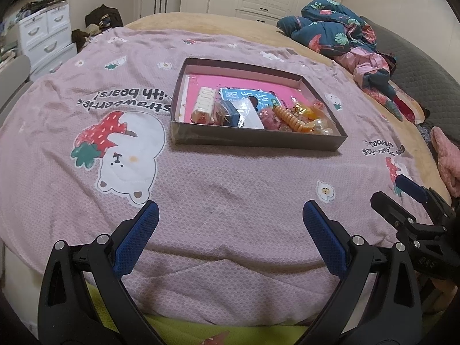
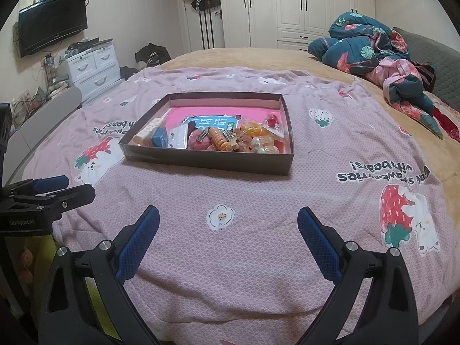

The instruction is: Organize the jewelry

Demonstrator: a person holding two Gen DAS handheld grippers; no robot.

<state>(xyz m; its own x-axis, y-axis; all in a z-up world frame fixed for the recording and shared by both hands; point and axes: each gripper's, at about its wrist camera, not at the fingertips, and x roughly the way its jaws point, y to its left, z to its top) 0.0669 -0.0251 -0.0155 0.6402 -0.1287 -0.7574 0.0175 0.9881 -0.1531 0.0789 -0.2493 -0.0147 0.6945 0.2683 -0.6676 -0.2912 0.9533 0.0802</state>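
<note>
Both grippers, left gripper point(image 1: 230, 221) and right gripper point(image 2: 228, 221), hover with jaws spread wide and empty over the pink bedspread point(image 2: 244, 258). Farther off, centred on the bed, a brown tray point(image 2: 207, 161) holds mixed jewelry point(image 2: 230, 141).

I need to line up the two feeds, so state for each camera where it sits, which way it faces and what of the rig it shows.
Left wrist: on the left gripper, low over the pink blanket, facing the box; shows its own open fingers and the right gripper at right.
Right wrist: on the right gripper, facing the same box; shows its own open fingers and the left gripper at left.
Shared: box, blanket, crumpled quilt, wardrobe.
</note>
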